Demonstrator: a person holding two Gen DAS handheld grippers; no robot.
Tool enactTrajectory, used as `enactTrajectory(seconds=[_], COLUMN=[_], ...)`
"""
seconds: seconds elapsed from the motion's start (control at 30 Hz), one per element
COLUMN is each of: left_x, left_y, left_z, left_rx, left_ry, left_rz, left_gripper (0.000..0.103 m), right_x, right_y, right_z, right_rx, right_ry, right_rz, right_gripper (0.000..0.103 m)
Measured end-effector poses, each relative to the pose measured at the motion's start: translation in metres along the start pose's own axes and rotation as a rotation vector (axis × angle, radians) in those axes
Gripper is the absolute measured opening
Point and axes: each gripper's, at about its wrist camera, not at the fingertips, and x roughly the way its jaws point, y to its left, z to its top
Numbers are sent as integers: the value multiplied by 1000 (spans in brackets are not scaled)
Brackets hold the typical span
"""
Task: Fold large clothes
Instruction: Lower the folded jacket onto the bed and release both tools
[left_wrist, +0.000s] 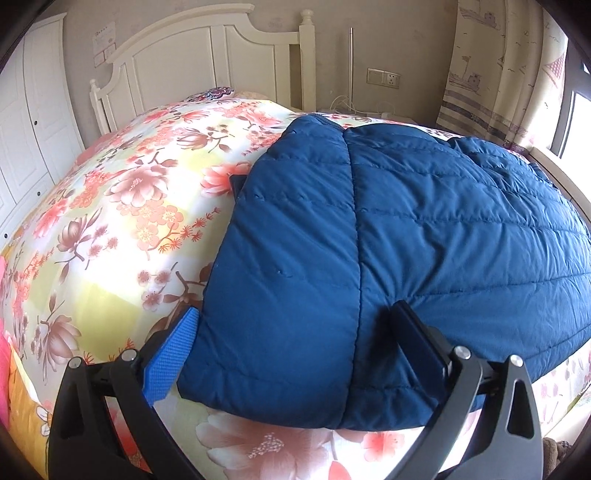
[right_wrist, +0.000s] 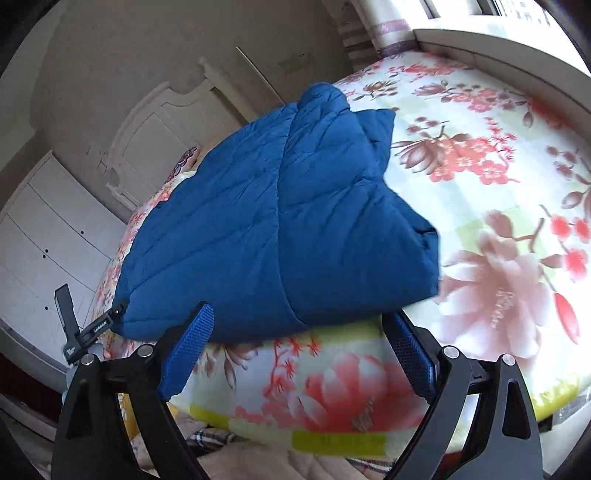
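A dark blue quilted down jacket (left_wrist: 424, 229) lies folded on the floral bed sheet (left_wrist: 122, 206). My left gripper (left_wrist: 295, 332) is open, its fingers straddling the jacket's near hem; the right finger rests on the fabric, the left blue pad (left_wrist: 173, 358) is beside its edge. In the right wrist view the jacket (right_wrist: 266, 229) lies ahead. My right gripper (right_wrist: 299, 332) is open just before the jacket's near edge, nothing between its fingers. The left gripper's body (right_wrist: 92, 332) shows at the jacket's left corner.
A white headboard (left_wrist: 207, 48) and white wardrobe (left_wrist: 26, 129) stand behind the bed. A curtain (left_wrist: 491, 66) and window are at the right. The bed's front edge (right_wrist: 332, 435) drops to a checked blanket on the floor.
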Motion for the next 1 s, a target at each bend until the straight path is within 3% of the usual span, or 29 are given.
enactTrajectory(seconds=[0.13, 0.2, 0.23, 0.3, 0.33, 0.43, 0.53, 0.63, 0.77, 0.93, 1.0], left_x=[1, 2, 2, 3, 2, -2, -18, -42, -65, -32, 2], left_y=[0, 1, 2, 1, 0, -5, -12, -22, -76, -163, -197], left_z=[0, 0, 0, -1, -1, -2, -1, 14, 50, 107, 130], left_rx=[5, 5, 5, 5, 6, 25, 59, 69, 180, 265, 289], left_ry=[-2, 1, 2, 0, 0, 2, 4, -32, -104, -64, -27], left_rz=[-5, -14, -17, -21, -18, 5, 41, 3, -37, -97, -45], left_gripper=[101, 101, 101, 101, 101, 101, 100, 99, 101, 101, 101], right_x=[28, 34, 36, 26, 21, 2, -17, -37, -60, -66, -67], right_y=[10, 9, 8, 1, -4, -15, -18, -32, -39, -41, -42], right_z=[24, 28, 28, 24, 20, 7, -12, -22, -25, -28, -28], right_rx=[120, 153, 168, 208, 216, 236, 233, 258, 247, 223, 219], right_ry=[-74, -129, -137, -214, -237, -286, -304, -327, -368, -366, -359], right_rz=[-66, -59, -51, 54, 85, 167, 208, 224, 223, 198, 194], right_gripper=[96, 94, 78, 65, 52, 34, 30, 30, 30, 30, 30])
